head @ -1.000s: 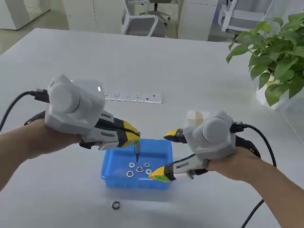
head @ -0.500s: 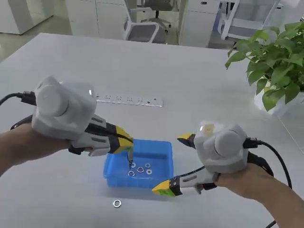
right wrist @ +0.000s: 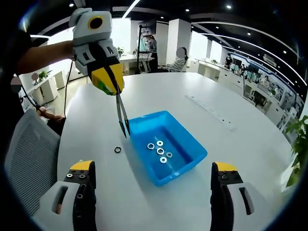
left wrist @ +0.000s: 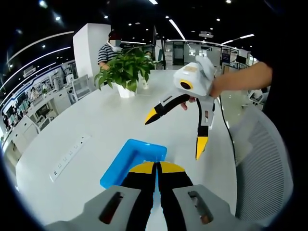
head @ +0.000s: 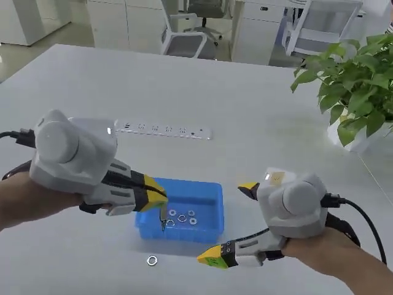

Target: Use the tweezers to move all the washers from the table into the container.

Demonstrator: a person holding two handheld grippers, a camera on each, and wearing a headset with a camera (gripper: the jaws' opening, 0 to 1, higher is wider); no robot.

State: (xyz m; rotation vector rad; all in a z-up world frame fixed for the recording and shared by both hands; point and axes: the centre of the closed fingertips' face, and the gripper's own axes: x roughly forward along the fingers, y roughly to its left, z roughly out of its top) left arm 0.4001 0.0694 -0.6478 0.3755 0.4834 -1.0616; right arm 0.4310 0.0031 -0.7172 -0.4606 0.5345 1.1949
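My left gripper [head: 153,194] is shut on thin metal tweezers [head: 163,220] that point down over the front left edge of the blue container [head: 212,195]. In the right gripper view the tweezers [right wrist: 121,114] hang from the left gripper [right wrist: 107,79], their tips just outside the container [right wrist: 192,159], with nothing seen between them. Several washers [head: 182,217] lie inside the container. One washer [head: 151,260] lies on the table in front of it, also seen as a washer [right wrist: 117,149] near the tweezer tips. My right gripper [head: 230,224] is open and empty, right of the container.
A white power strip [head: 161,129] lies on the table behind the container. A potted plant [head: 356,80] stands at the far right edge. Office chairs [head: 184,37] stand beyond the far table edge. A cable [head: 368,221] trails from the right gripper.
The left gripper has carried the tweezers from over the washers in the container to its front left edge. The right gripper has drawn back toward me.
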